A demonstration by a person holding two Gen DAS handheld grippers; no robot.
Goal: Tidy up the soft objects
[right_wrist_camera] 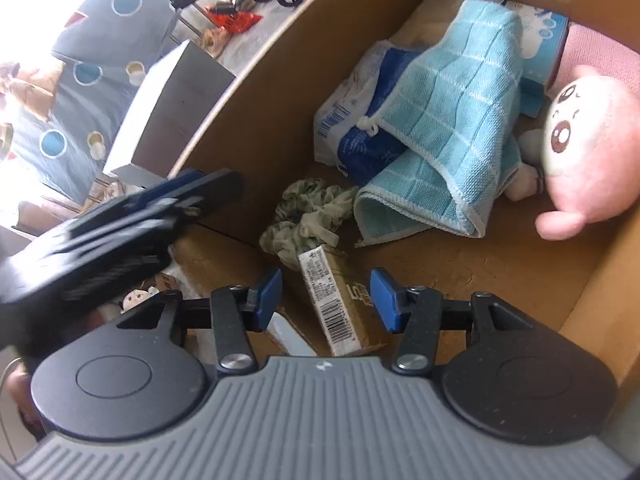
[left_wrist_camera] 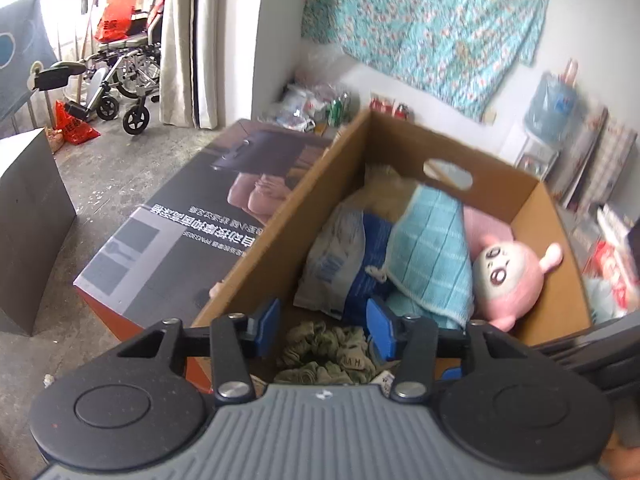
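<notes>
An open cardboard box (left_wrist_camera: pixel 320 192) (right_wrist_camera: pixel 280 80) holds a folded light-blue checked towel (left_wrist_camera: pixel 436 248) (right_wrist_camera: pixel 444 120), a pink plush toy (left_wrist_camera: pixel 508 276) (right_wrist_camera: pixel 588 140), a blue-and-white tissue pack (left_wrist_camera: pixel 336 268) (right_wrist_camera: pixel 352 140) and a green crumpled scrunchie (left_wrist_camera: pixel 324 356) (right_wrist_camera: pixel 308 212). My left gripper (left_wrist_camera: pixel 324 318) hangs open over the box's near corner, the scrunchie lying below its fingers. My right gripper (right_wrist_camera: pixel 326 294) is open too. A tan carton with a barcode (right_wrist_camera: pixel 340 304) lies on the box floor between its fingers, untouched by the pads. In the right wrist view the left gripper (right_wrist_camera: pixel 120 216) appears blurred at the left.
The box rests beside a large printed carton (left_wrist_camera: pixel 172 248). A dark grey box (left_wrist_camera: pixel 32 220) stands on the floor at left, a wheelchair (left_wrist_camera: pixel 120 60) by the curtain. A floral cloth (left_wrist_camera: pixel 420 20) hangs on the wall; a water jug (left_wrist_camera: pixel 554 108) and stacked magazines (left_wrist_camera: pixel 600 160) are at right.
</notes>
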